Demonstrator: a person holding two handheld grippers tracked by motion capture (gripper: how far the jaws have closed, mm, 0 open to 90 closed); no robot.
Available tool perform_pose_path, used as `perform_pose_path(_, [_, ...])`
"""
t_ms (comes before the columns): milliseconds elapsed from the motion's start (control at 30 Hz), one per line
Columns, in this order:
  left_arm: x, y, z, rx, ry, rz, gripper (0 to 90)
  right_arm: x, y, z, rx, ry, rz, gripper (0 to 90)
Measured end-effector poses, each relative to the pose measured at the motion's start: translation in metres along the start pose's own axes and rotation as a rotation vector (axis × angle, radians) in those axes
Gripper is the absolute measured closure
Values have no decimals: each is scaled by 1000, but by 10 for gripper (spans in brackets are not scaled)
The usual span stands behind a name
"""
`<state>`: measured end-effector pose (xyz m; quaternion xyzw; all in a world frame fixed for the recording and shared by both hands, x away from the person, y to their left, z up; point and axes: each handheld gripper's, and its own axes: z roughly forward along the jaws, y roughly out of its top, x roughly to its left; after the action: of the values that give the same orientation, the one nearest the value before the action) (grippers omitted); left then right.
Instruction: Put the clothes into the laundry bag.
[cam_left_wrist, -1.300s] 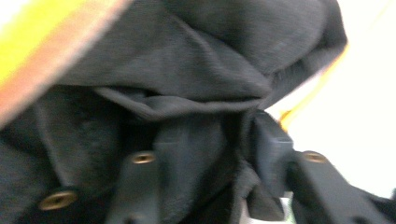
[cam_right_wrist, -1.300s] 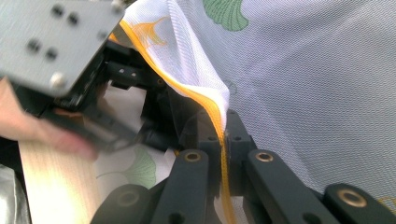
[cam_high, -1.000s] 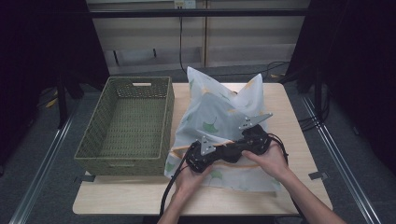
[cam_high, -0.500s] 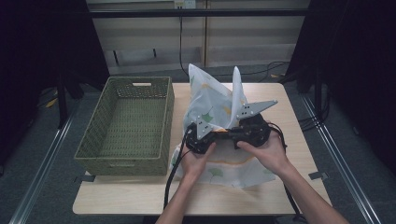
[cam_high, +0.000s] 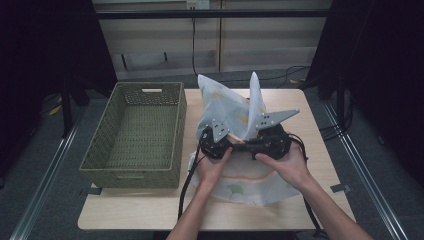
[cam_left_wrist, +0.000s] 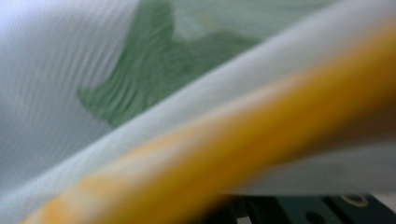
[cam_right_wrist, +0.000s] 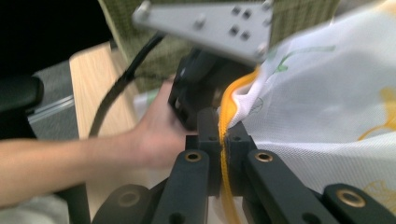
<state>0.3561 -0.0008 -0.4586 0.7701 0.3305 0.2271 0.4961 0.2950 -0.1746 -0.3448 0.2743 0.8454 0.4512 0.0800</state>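
Note:
A white cloth (cam_high: 225, 107) with green and yellow prints and an orange hem lies bunched on the table, its far part standing up in two peaks. My left gripper (cam_high: 234, 145) and right gripper (cam_high: 253, 145) are held tip to tip just above it, each in a hand. In the right gripper view my right gripper (cam_right_wrist: 223, 140) is shut on the orange hem (cam_right_wrist: 226, 105), with the left gripper's body (cam_right_wrist: 196, 91) and hand close behind. In the left gripper view, cloth (cam_left_wrist: 56, 93) and blurred hem (cam_left_wrist: 243, 149) press against the lens; that gripper is shut on the cloth.
A green woven basket (cam_high: 178, 131) stands empty on the table's left half, right beside the cloth. The wooden table (cam_high: 312, 127) has bare room at the right and along the front edge. Black cables (cam_high: 187, 180) trail off the front.
Both hands have risen and moved a little away from the person with the cloth's edge. The cloth's far part has been drawn up into taller peaks.

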Motion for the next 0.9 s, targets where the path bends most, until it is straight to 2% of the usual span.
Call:
perform_pose_path(67, [1, -7, 6, 23, 0, -7, 877, -4, -18, 6, 47, 3, 20, 893])
perform_pose_path(100, [2, -9, 9, 31, -7, -11, 877, -4, -18, 6, 47, 3, 20, 893])
perform_pose_path(133, [5, -14, 14, 55, -8, -33, 877, -10, -27, 10, 64, 9, 44, 893])
perform_pose_path(200, [5, -16, 15, 56, -5, -26, 876, -13, -31, 12, 74, 5, 54, 893])
perform_pose_path(233, [4, -18, 15, 74, 8, -4, 871, -21, -42, 20, 105, 6, 80, 893])
perform_pose_path(333, [6, -24, 19, 94, -6, -2, 854, -26, -50, 26, 126, 10, 95, 892])
perform_pose_path(367, [10, -31, 25, 151, -17, -20, 828, -28, -54, 28, 136, 4, 100, 893])
perform_pose_path(467, [11, -38, 25, 155, -26, -37, 711, -29, -55, 28, 135, -7, 94, 892])
perform_pose_path(533, [10, -37, 17, 169, -21, -22, 635, -32, -56, 27, 131, -14, 110, 893])
perform_pose_path(567, [10, -37, 17, 169, -21, -22, 572, -32, -56, 27, 131, -14, 110, 893])
perform_pose_path(600, [10, -35, 10, 164, -10, -36, 514, -34, -57, 27, 125, -13, 112, 892])
perform_pose_path(633, [12, -35, 5, 165, -9, -26, 480, -35, -57, 28, 128, -15, 113, 892])
perform_pose_path(700, [12, -35, -1, 168, -7, -14, 427, -35, -57, 28, 125, -14, 107, 892])
perform_pose_path(733, [10, -37, -6, 159, -21, -30, 404, -35, -57, 29, 125, -16, 103, 891])
perform_pose_path(767, [10, -37, -6, 159, -21, -30, 390, -34, -57, 29, 123, -17, 102, 891])
perform_pose_path(800, [7, -41, -13, 154, -23, -35, 373, -34, -56, 29, 124, -18, 106, 891])
perform_pose_path(867, [5, -43, -17, 147, -26, -38, 365, -35, -56, 29, 121, -17, 102, 891])
perform_pose_path(900, [3, -45, -23, 150, -27, -53, 365, -35, -56, 29, 119, -20, 99, 891])
